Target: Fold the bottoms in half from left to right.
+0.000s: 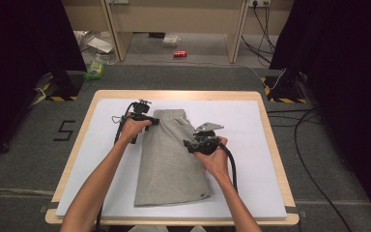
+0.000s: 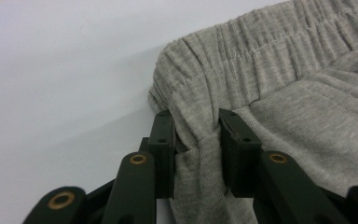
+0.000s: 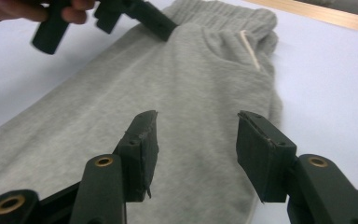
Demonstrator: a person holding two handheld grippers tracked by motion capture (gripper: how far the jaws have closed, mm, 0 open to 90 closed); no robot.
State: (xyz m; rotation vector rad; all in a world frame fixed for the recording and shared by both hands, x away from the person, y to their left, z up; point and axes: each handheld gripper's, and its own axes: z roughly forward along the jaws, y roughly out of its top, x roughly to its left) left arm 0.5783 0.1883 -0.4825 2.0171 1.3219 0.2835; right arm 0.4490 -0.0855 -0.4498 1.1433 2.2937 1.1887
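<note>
On the white sheet covering the wooden table, a pair of grey shorts lies flat, folded lengthwise, waistband at the far end and hem toward the person's edge.

Left gripper — position: at the far-left corner of the shorts, beside the waistband. Held by the left hand. In the left gripper view, the left gripper has its two black jaws closed onto a raised fold of grey fabric just below the gathered elastic waistband; the fold is pinched between the pads and bunches upward between them.

Right gripper — position: over the right edge of the shorts, roughly a third of the way down from the waistband. Held by the right hand, with the grey three-cornered plate on top. In the right gripper view, the right gripper has its jaws spread wide apart, with nothing between them; grey fabric and the garment's right edge lie below the gap. Whether the pads touch the cloth cannot be determined.

Also in the right gripper view: a pale drawstring lies on the fabric near the waistband.
</note>
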